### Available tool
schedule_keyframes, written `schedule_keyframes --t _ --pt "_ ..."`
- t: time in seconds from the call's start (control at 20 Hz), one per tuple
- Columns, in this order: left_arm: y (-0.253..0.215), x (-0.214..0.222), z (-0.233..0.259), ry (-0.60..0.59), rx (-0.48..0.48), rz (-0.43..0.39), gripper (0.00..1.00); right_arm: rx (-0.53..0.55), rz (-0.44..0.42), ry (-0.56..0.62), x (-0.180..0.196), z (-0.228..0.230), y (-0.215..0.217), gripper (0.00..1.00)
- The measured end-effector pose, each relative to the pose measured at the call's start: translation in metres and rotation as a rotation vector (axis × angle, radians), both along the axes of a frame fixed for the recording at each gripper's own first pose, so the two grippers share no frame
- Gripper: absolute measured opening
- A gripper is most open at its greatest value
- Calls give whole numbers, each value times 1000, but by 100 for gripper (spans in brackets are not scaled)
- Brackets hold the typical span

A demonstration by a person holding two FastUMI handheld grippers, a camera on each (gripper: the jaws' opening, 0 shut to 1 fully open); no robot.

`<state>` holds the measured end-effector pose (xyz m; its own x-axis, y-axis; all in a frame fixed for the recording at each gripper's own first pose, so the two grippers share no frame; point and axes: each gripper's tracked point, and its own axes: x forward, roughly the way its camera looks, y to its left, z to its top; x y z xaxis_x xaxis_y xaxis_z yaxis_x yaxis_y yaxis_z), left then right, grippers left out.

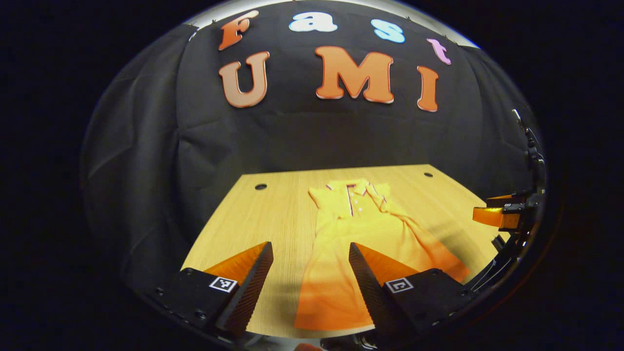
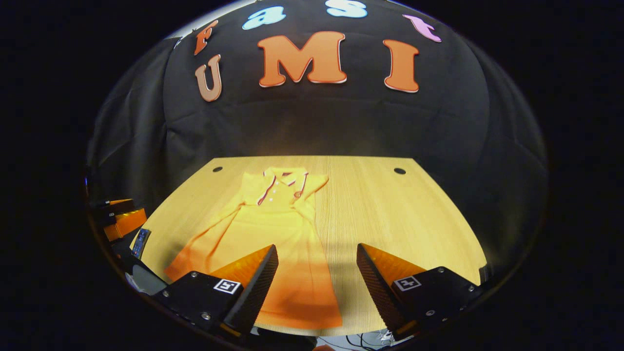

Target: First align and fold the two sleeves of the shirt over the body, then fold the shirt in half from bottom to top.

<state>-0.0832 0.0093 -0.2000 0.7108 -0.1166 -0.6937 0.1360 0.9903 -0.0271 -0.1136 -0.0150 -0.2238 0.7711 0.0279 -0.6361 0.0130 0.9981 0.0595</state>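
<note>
Two pairs of tongs hover above the near edge of the bench (image 1: 273, 204), both spread wide and holding nothing: the left tongs (image 1: 309, 265) and the right tongs (image 2: 317, 268). The shirt (image 1: 351, 234) lies flat along the bench's middle, collar toward the far edge, hem nearest. One sleeve (image 1: 429, 246) slants outward, unfolded, probably why both tongs wait above the cloth before any grip.
</note>
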Motion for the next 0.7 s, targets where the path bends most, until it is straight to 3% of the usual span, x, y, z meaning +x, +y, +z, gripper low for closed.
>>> schedule_keyframes --t 0.4,0.7 --pt "-5 -47 -82 344 -9 -5 95 -16 74 241 -37 -66 6 98" --pt "-8 -85 -125 614 -25 29 96 5 73 483 -68 -119 -3 99"
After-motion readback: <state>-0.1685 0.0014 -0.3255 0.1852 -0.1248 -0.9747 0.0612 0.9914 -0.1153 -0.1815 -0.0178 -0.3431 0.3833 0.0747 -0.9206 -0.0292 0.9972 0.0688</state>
